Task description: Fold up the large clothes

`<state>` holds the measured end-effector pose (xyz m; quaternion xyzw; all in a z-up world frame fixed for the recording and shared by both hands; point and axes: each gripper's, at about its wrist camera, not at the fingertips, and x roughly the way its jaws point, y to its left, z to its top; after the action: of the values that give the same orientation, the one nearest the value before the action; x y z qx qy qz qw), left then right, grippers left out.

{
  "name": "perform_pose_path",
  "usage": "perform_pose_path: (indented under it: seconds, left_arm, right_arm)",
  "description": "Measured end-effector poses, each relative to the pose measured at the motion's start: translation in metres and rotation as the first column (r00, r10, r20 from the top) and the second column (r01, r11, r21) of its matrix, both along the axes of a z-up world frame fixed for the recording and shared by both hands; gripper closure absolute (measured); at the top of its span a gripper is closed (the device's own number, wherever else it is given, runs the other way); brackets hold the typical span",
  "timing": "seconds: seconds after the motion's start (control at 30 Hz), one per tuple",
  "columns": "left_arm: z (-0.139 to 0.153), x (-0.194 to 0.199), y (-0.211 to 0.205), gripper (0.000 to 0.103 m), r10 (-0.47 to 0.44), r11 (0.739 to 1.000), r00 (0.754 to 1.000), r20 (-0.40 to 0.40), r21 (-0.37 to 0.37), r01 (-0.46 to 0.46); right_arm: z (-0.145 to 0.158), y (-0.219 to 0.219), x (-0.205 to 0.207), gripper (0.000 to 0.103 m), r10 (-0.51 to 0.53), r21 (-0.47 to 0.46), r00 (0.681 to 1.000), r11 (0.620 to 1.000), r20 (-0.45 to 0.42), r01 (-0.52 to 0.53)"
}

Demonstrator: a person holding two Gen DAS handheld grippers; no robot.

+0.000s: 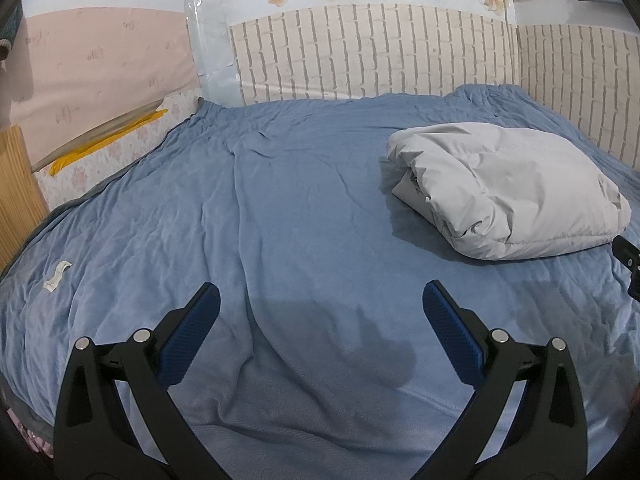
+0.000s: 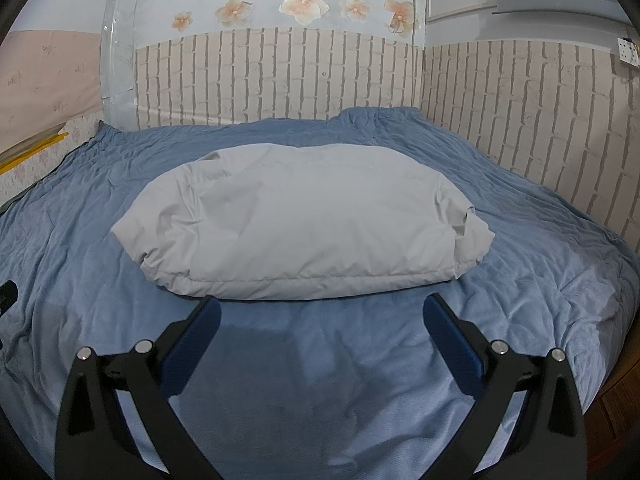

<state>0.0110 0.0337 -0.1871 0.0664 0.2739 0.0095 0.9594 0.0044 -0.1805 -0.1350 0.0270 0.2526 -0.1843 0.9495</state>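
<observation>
A light grey padded jacket (image 2: 304, 224) lies folded into a thick bundle on the blue bedspread (image 2: 320, 360). In the left wrist view the same jacket (image 1: 516, 192) sits to the right, its rolled layers facing left. My left gripper (image 1: 321, 300) hovers open over bare bedspread (image 1: 280, 220), well left of the jacket. My right gripper (image 2: 322, 312) is open too, its fingertips just short of the jacket's near hem, nothing between them. A black part of the right gripper (image 1: 630, 256) shows at the left wrist view's right edge.
A brick-pattern wall (image 2: 280, 76) runs behind the bed and along its right side (image 2: 560, 128). Pink panel and yellow strip (image 1: 100, 144) lie beyond the bed's left edge. A small white label (image 1: 58, 276) sits on the bedspread at left.
</observation>
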Motion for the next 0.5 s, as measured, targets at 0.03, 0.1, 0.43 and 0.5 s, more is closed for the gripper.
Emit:
perform_pose_path:
  seconds: [0.03, 0.1, 0.43, 0.5]
  left_arm:
    - [0.0000, 0.0002, 0.0002, 0.003, 0.000, 1.000, 1.000, -0.001, 0.000, 0.000]
    - [0.0000, 0.0005, 0.0005, 0.003, -0.001, 1.000, 1.000, -0.001, 0.000, 0.001]
    - [0.0006, 0.0004, 0.0017, 0.003, 0.000, 1.000, 1.000, 0.001, -0.005, 0.000]
    - [0.0006, 0.0006, 0.0012, 0.003, -0.002, 1.000, 1.000, -0.001, -0.004, 0.002]
  right_arm:
    - [0.0004, 0.0005, 0.0012, 0.002, 0.000, 0.000, 1.000, 1.000, 0.000, 0.000]
    - [-0.0006, -0.0008, 0.0006, 0.002, 0.001, 0.000, 1.000, 1.000, 0.000, -0.001]
    - [-0.0006, -0.0024, 0.0001, 0.002, 0.003, 0.000, 1.000, 1.000, -0.001, -0.003]
    - [-0.0004, -0.0025, 0.0005, 0.002, 0.003, 0.000, 1.000, 1.000, -0.002, -0.003]
